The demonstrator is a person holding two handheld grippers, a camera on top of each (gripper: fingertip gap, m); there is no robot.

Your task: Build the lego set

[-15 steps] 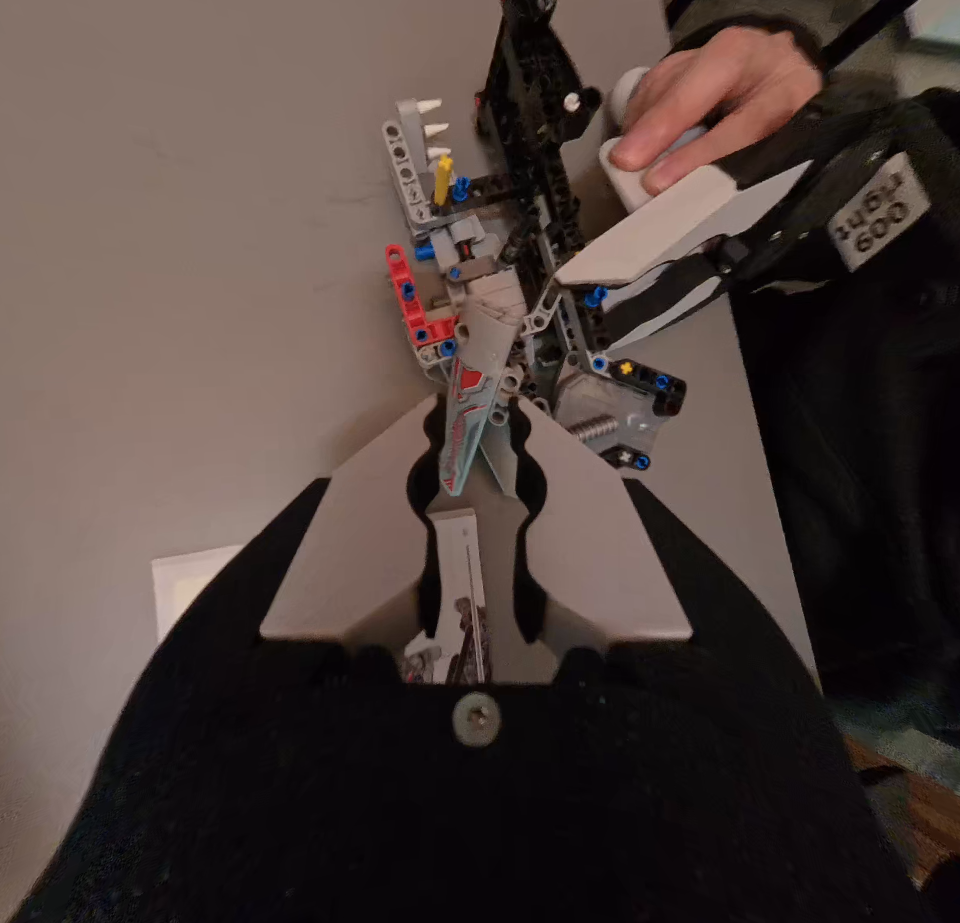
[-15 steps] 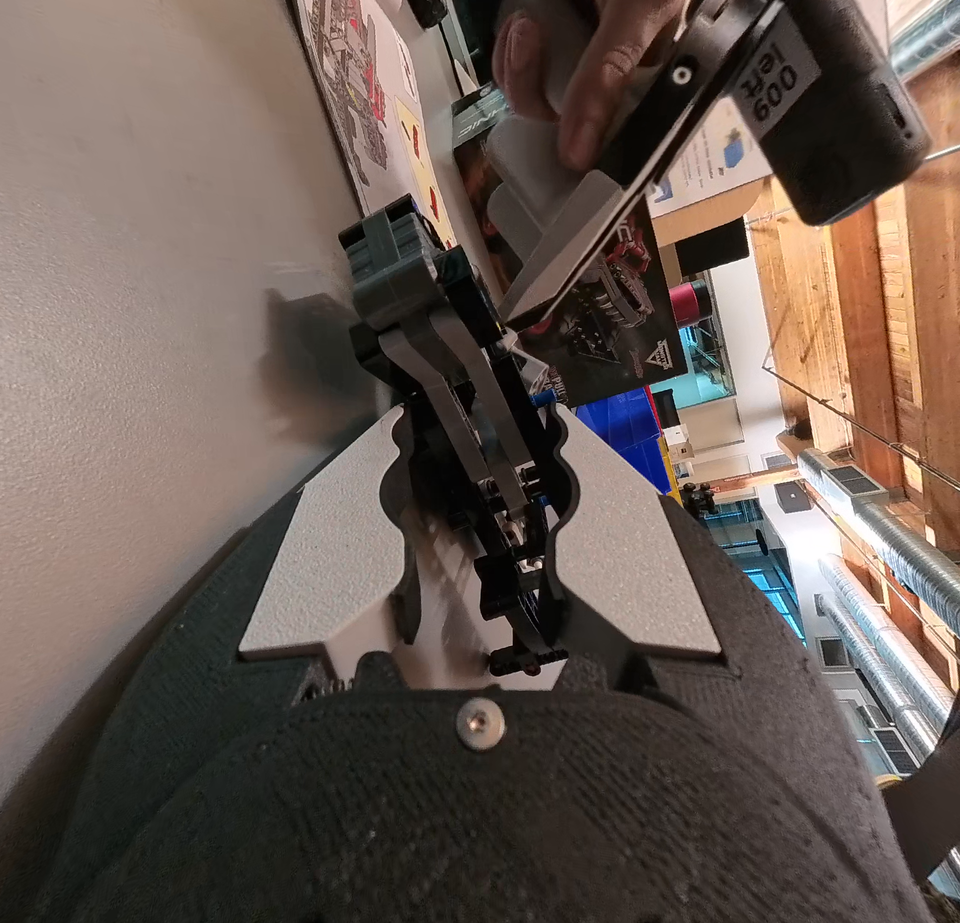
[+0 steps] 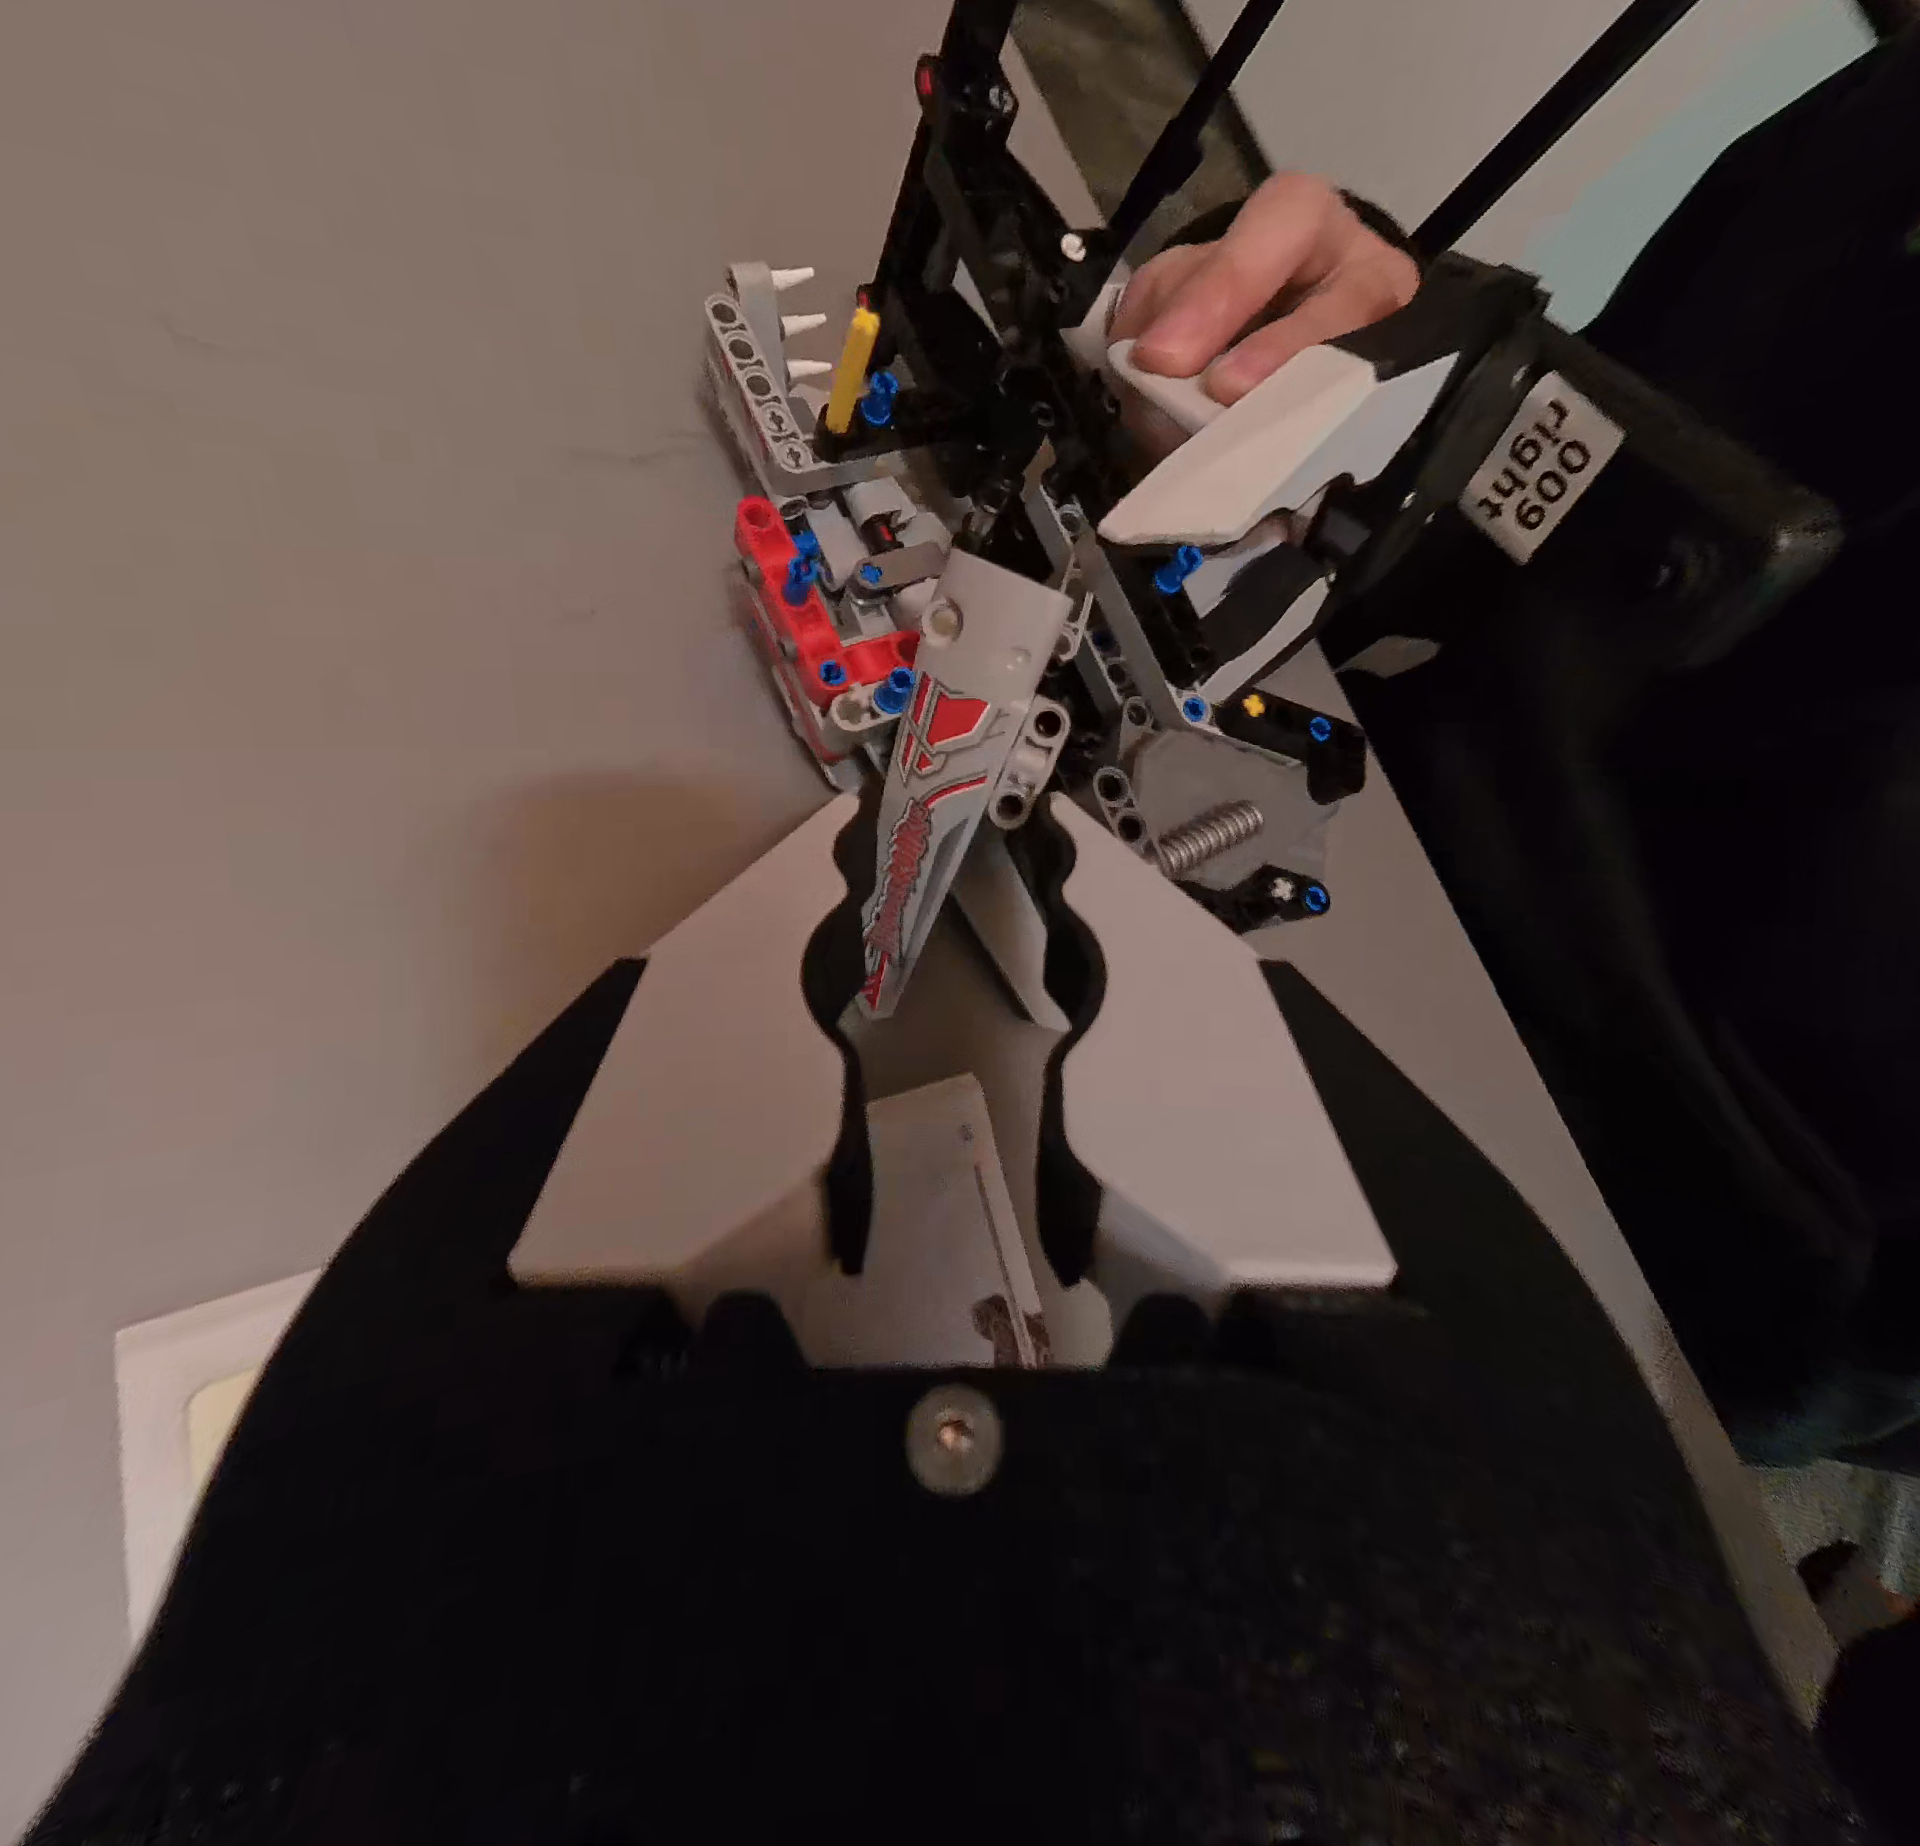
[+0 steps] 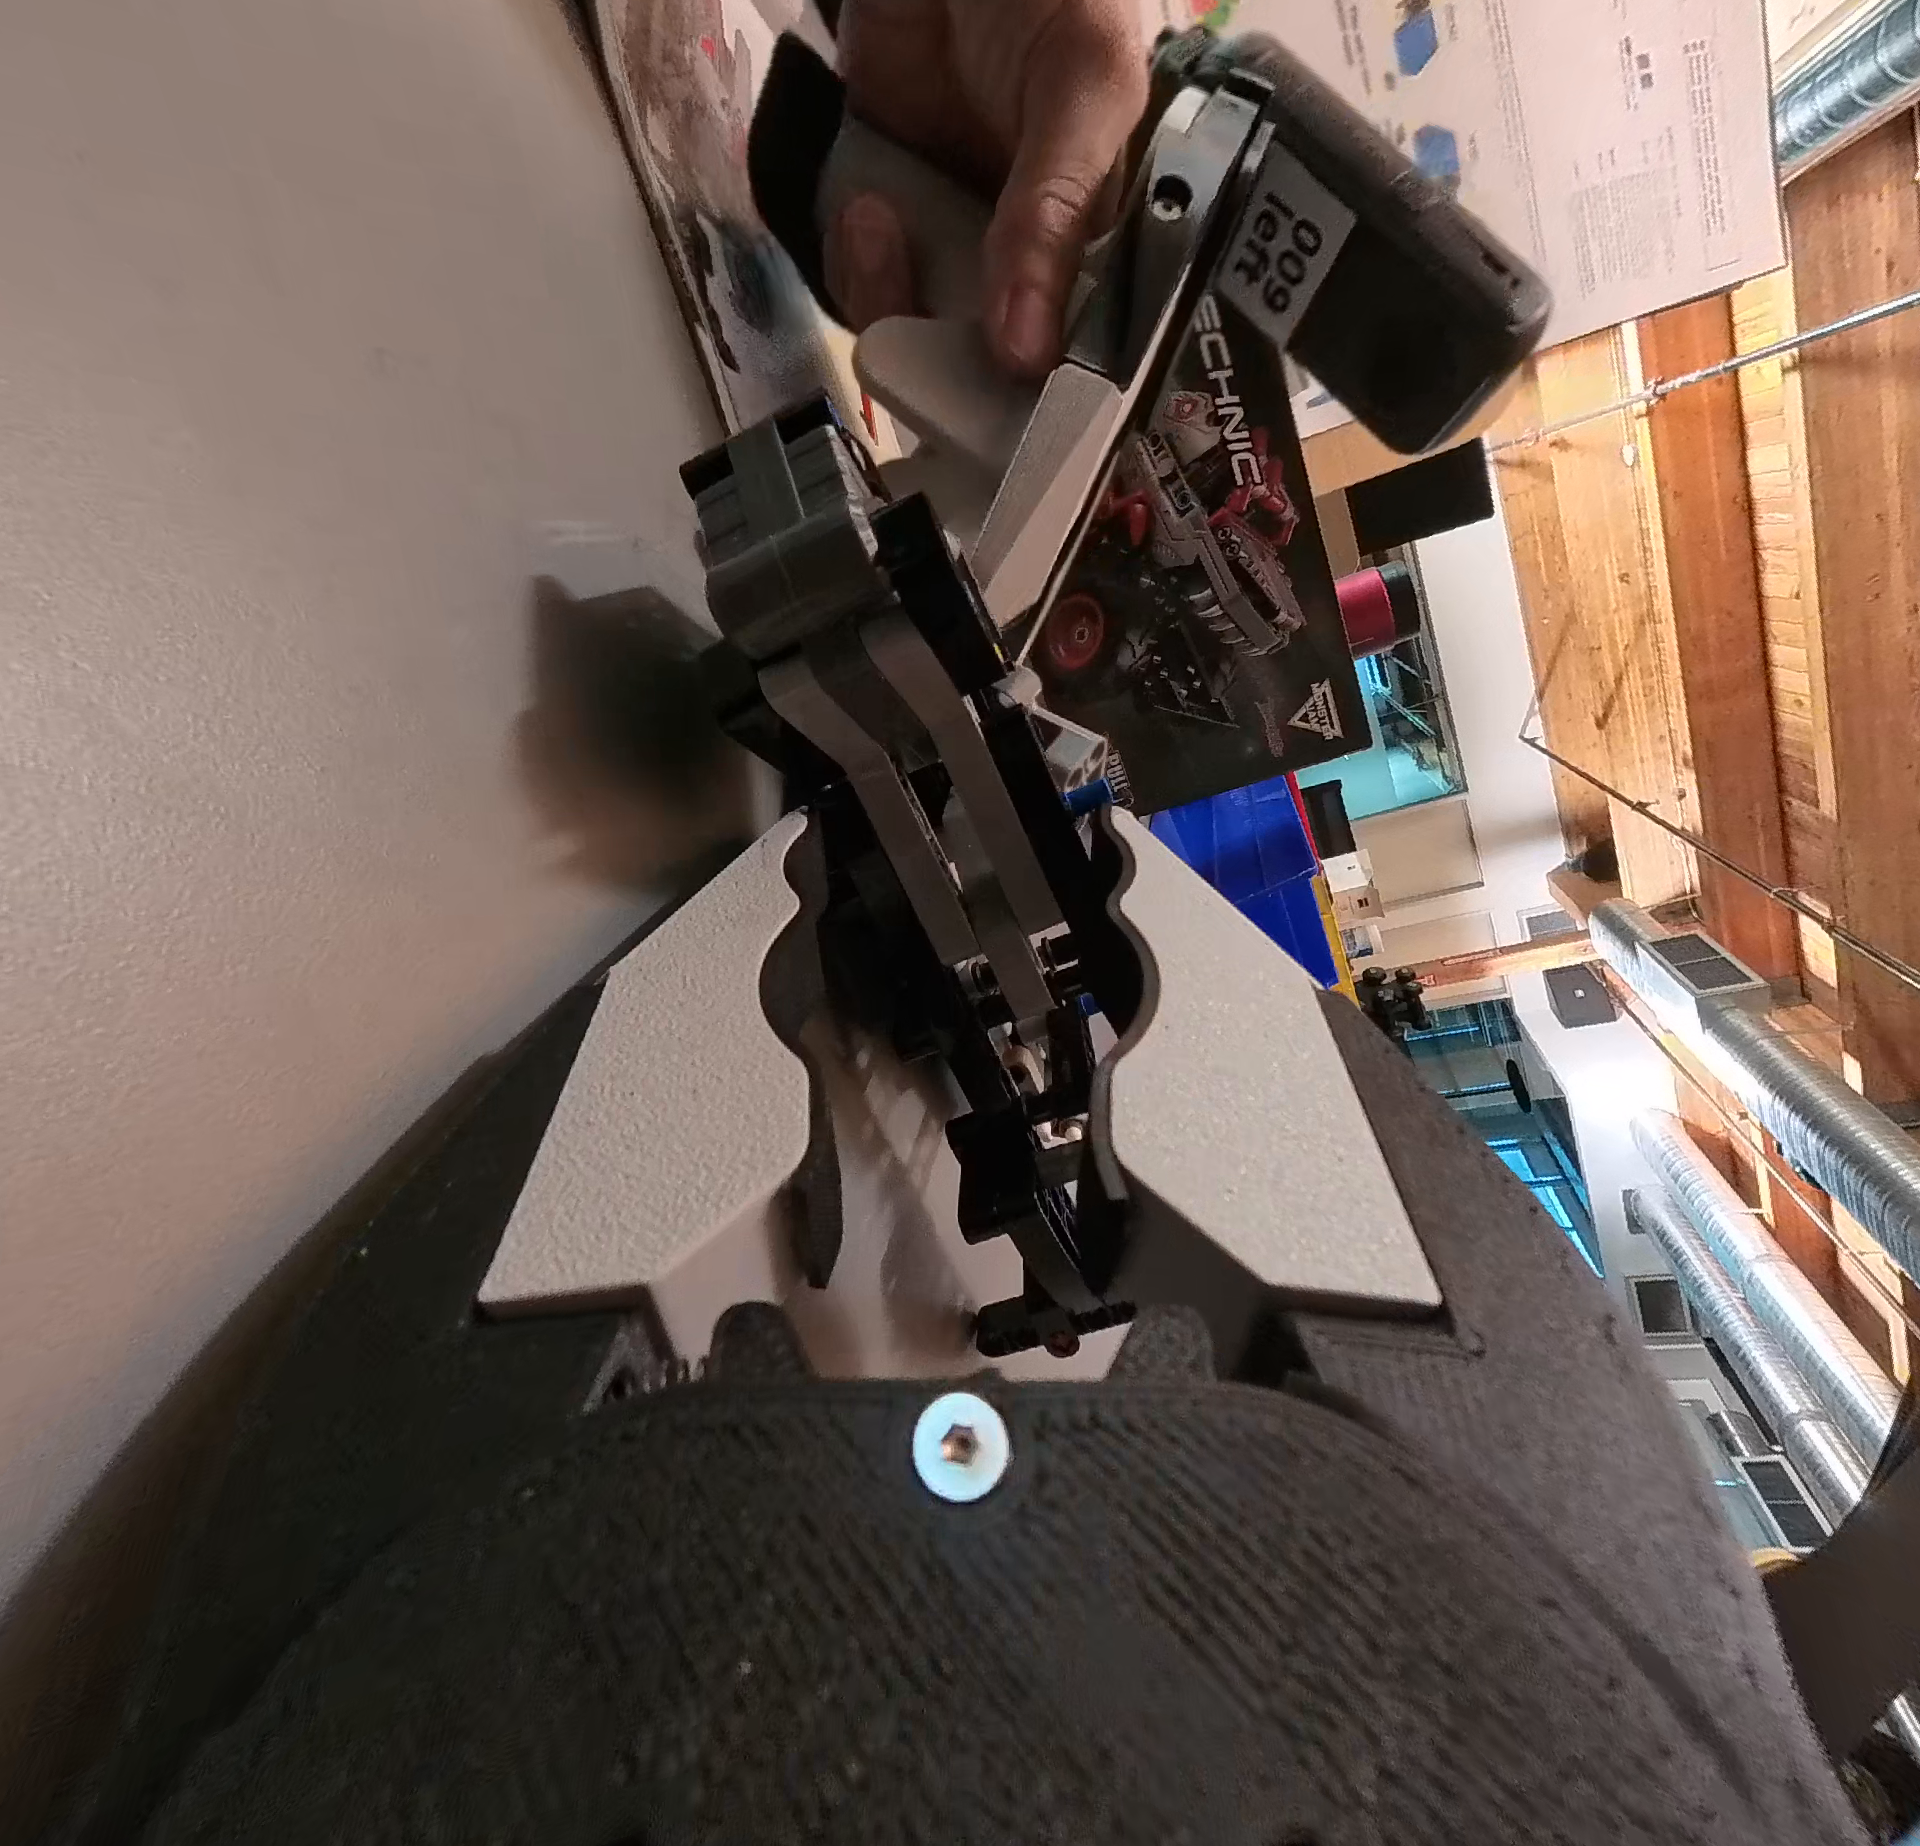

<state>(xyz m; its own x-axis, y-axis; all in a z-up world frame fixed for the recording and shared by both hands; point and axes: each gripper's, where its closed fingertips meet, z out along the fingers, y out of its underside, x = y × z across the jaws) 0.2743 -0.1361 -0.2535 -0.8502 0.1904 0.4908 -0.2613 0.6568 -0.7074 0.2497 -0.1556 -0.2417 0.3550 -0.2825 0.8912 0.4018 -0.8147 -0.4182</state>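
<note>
The lego model [image 3: 966, 425], a black frame with grey beams, a red angled beam, white teeth and a spring, is held over the grey table between both grippers. My left gripper [image 3: 951, 820] is shut on its grey panel with the red sticker [image 3: 914, 861]. My right gripper [image 4: 956, 830] is shut on the model's black and grey frame [image 4: 935, 861], below a dark grey block [image 4: 779, 539]. The right gripper also shows in the left wrist view [image 3: 1195, 508], clamped on the model's far side. The left gripper also shows in the right wrist view [image 4: 1018, 508], held by a hand.
An instruction booklet [image 4: 675, 134] lies on the table behind the model, and part of it shows under my left gripper [image 3: 956, 1194]. The lego box [image 4: 1226, 601] stands behind, with a blue bin [image 4: 1236, 861] beyond it. A white sheet [image 3: 166, 1401] lies at the lower left. The tips of one gripper are about 4 centimeters away from the tips of the other.
The model has shifted and tilted a little between the grippers. In the right wrist view the left gripper has swung to a steeper angle. Both grips are unchanged.
</note>
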